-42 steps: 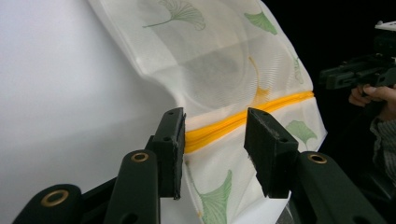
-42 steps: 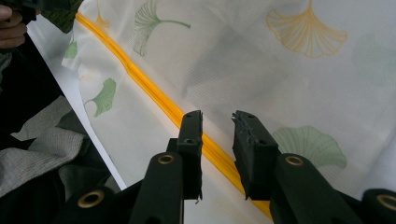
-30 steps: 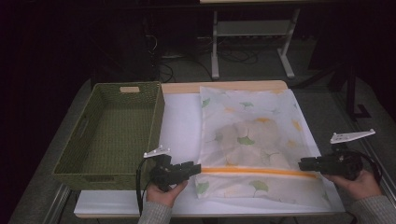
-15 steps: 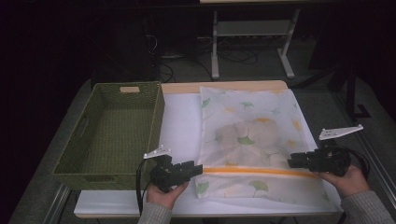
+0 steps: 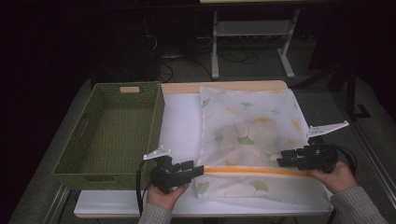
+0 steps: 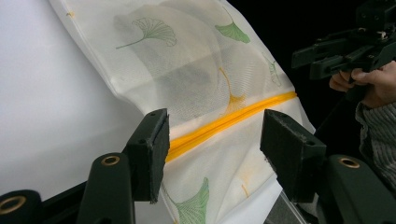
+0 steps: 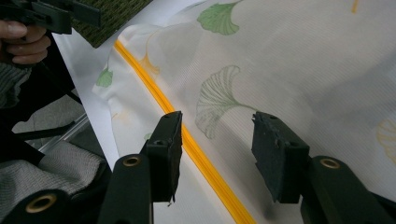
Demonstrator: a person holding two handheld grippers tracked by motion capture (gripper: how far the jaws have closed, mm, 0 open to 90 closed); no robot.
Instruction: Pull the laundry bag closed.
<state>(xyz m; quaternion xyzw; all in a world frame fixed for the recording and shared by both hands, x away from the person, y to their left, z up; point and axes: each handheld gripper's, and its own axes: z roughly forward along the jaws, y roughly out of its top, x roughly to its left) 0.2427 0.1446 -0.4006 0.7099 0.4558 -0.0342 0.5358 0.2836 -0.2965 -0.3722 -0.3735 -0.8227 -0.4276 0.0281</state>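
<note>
Looking down in the high view, the mesh laundry bag (image 5: 250, 140) with ginkgo-leaf print lies flat across the white table cover (image 5: 180, 121), right of centre in the frame, its orange zipper (image 5: 252, 171) running level near the lower edge; the woven green basket (image 5: 112, 135) stands at the left, touching the cover's edge. Against the 2 earlier high-view frames, the right gripper (image 5: 285, 158) has drifted leftward over the bag's right end, while the left gripper (image 5: 198, 169) has kept its place at the zipper's left end. Both sets of jaws have just been opening, which suggests that the bag has been let go, or that a fresh grasp on the zipper line is being prepared. Turning to the left gripper view, the left gripper (image 6: 215, 144) stands spread, the zipper (image 6: 224, 123) passing between its jaws untouched, the other gripper at upper right. Turning to the right gripper view, the right gripper (image 7: 217, 140) is likewise spread over the zipper (image 7: 187, 135), pinching nothing. No brand, label or legible writing appears in any of the 3 views.
</note>
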